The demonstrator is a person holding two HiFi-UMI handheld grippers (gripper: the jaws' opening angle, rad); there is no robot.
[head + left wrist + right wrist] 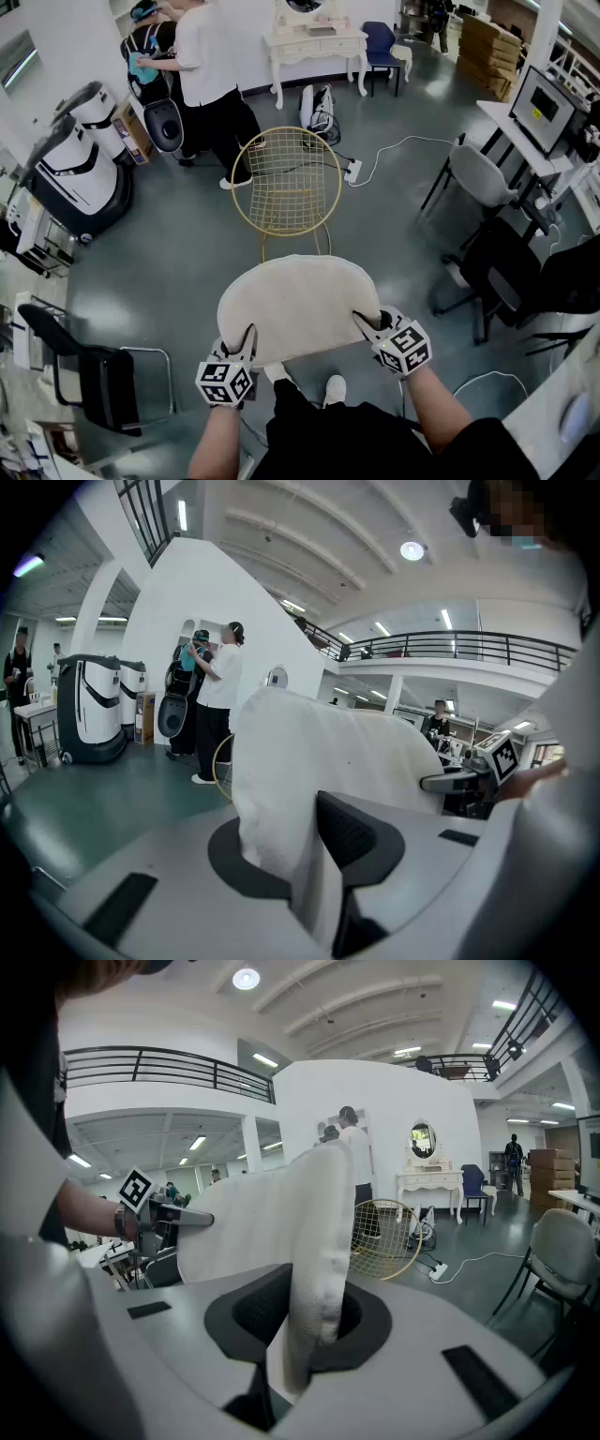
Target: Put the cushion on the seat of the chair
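Now left gripper (242,339) and right gripper (367,323) fingers pinch the cushion (298,305) edge (open floor (187,253) before chair (286,178)).

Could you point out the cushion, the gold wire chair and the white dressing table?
cushion (298,305), head view, middle of its cream top.
wire chair (286,183), head view, middle of its gold mesh.
dressing table (302,47), head view, its white drawer front.

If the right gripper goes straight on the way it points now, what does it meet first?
Beyond the cushion held in the right gripper, probably the wire chair; depth is unclear.
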